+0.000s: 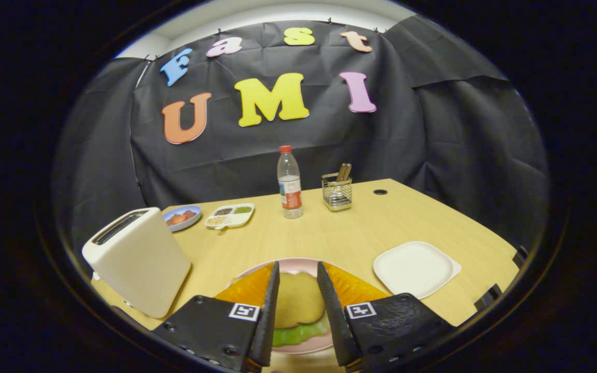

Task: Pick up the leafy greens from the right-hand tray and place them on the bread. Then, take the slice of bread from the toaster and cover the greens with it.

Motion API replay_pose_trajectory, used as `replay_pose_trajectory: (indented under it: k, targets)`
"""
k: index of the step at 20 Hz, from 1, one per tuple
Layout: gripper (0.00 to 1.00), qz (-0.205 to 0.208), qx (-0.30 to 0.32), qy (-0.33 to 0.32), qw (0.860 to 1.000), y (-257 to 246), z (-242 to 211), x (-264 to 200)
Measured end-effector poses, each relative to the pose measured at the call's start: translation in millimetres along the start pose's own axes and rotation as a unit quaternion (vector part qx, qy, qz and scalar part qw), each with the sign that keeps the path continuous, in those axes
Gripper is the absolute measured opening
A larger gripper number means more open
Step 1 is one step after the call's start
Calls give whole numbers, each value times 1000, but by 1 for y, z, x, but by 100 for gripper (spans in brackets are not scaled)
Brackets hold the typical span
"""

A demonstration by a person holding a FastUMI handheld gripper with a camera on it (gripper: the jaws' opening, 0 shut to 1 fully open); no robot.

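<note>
A slice of bread lies flat on top of the leafy greens, whose green edge pokes out under its near side. Both rest on a pink plate directly below my fingers. My gripper is open, with one finger on each side of the slice and nothing pinched between them. The white toaster stands to the left of the fingers, its top slots dark. The white square tray lies to the right of the fingers and shows a plain white surface.
Beyond the plate on the wooden table stand a water bottle and a wire holder with utensils. Behind the toaster lie a blue dish of food and a divided white tray of condiments.
</note>
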State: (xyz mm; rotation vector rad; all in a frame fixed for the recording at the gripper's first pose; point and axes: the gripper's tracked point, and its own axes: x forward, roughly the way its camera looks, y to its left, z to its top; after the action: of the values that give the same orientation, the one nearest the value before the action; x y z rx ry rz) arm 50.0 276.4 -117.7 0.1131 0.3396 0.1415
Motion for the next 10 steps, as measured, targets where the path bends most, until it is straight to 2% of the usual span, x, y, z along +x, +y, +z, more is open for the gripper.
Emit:
replay_pose_trajectory:
  k: [1,5,7,10]
  targets:
    - [49,-1,2,-3,1000,-6,3,0]
    - [74,1,-15,-55,998,-27,35,-13]
    - [90,4,-26,-78,997,-40,54,-21]
    - [96,-3,-44,-113,993,-69,88,-39]
